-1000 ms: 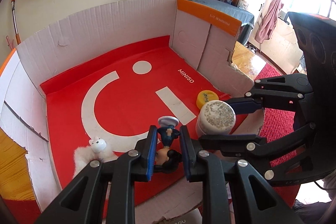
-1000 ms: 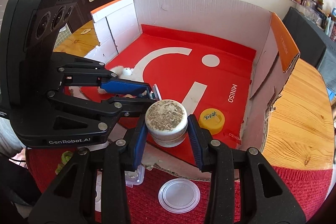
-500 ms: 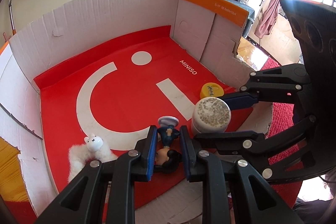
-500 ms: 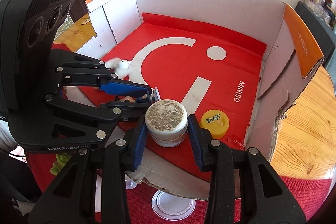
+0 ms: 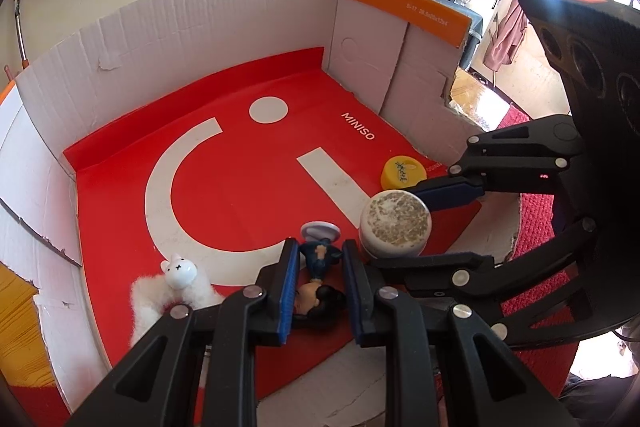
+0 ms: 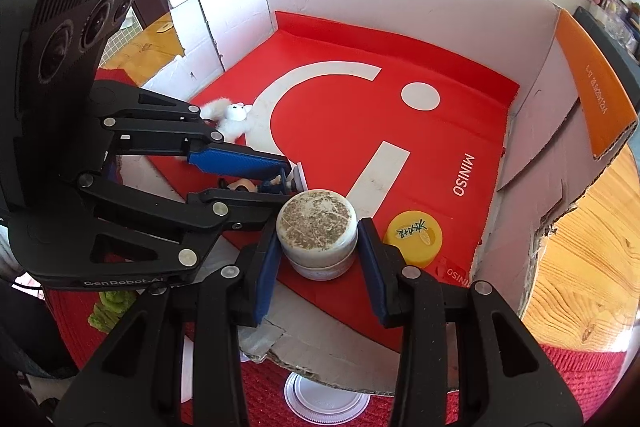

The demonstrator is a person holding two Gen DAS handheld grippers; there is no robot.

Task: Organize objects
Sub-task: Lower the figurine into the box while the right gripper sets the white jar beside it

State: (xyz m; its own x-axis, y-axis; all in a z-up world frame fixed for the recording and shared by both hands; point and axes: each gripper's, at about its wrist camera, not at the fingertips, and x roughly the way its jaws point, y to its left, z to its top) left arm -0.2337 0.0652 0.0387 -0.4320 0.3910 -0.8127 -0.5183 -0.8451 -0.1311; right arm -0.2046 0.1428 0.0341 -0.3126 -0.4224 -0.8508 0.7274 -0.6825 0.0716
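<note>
**Two items over the red box floor, one in each hand-held gripper**

Left wrist view. Left hand-held gripper [image 5: 319,281] half closed around a small figurine [image 5: 318,277], dark hair toward the camera, pale round base pointing away. Blue pads close on both sides of the body, contact on the right side hard to confirm; looks gripped, low over the red floor of the cardboard box [image 5: 224,23]. Probably light, hard plastic, thin at the neck and the base, so best held at the torso, as now. White plush bunny [image 5: 176,277] lying just beside, at the left. Yellow cap [image 5: 403,171] farther right on the floor.

Right wrist view. Right hand-held gripper [image 6: 318,247] opened wide, with a round white jar [image 6: 318,233] between the pads. Left pad touching the jar wall; narrow gap visible at the right pad, so grasp not certain, cannot tell. Jar near the front edge of the box, apparently resting on the red floor, yellow cap just beside. Likely rigid, smooth, somewhat heavy; hold at the side wall below the lid, squarely, against slipping.
</note>
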